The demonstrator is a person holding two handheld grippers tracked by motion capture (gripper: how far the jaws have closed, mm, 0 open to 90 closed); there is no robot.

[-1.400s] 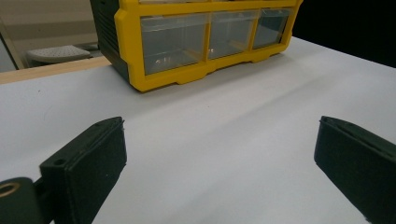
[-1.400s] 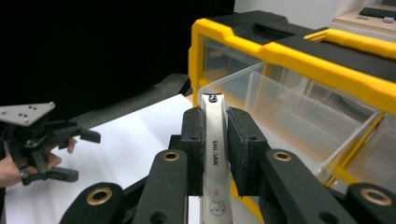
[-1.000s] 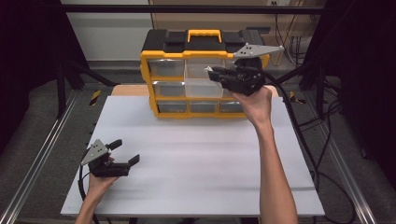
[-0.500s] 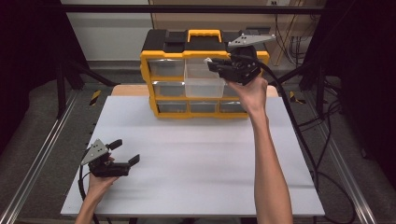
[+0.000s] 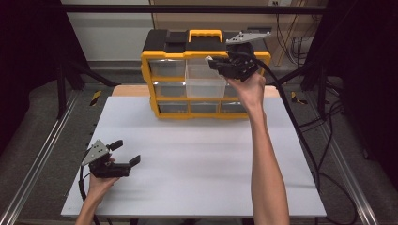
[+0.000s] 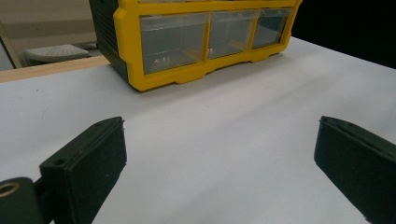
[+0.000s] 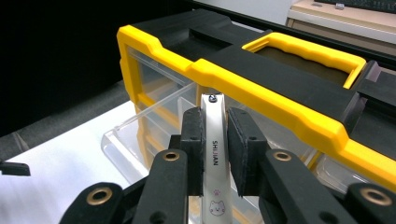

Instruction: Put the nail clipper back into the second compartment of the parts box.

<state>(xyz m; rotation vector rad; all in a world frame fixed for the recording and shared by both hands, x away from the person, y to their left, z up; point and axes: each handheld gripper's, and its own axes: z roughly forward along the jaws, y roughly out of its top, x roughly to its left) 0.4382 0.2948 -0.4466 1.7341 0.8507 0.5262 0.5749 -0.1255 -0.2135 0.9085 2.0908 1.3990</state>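
A yellow and black drawer organizer (image 5: 173, 42) stands at the back of the white table (image 5: 197, 164). One clear middle drawer (image 5: 204, 86) is pulled out. My right gripper (image 5: 217, 63) is held up in front of the organizer's top row, above that drawer. It is shut on a slim white tool (image 7: 214, 121) printed "SHUJIAN", with a small screw at its tip. In the right gripper view the gripper (image 7: 215, 140) points at the organizer (image 7: 261, 88), with the open drawer (image 7: 140, 121) below. My left gripper (image 5: 126, 152) rests open at the front left, nothing between its fingers (image 6: 88, 163).
Black frame posts and cables surround the table; a thick cable hangs from the right gripper along the table's right side. The organizer's bottom row of clear drawers (image 6: 173, 39) lies ahead of the left gripper. A yellow carry handle (image 7: 303, 51) tops the organizer.
The right gripper has risen with the white tool from the middle drawer row to the top row. The left gripper has stayed put.
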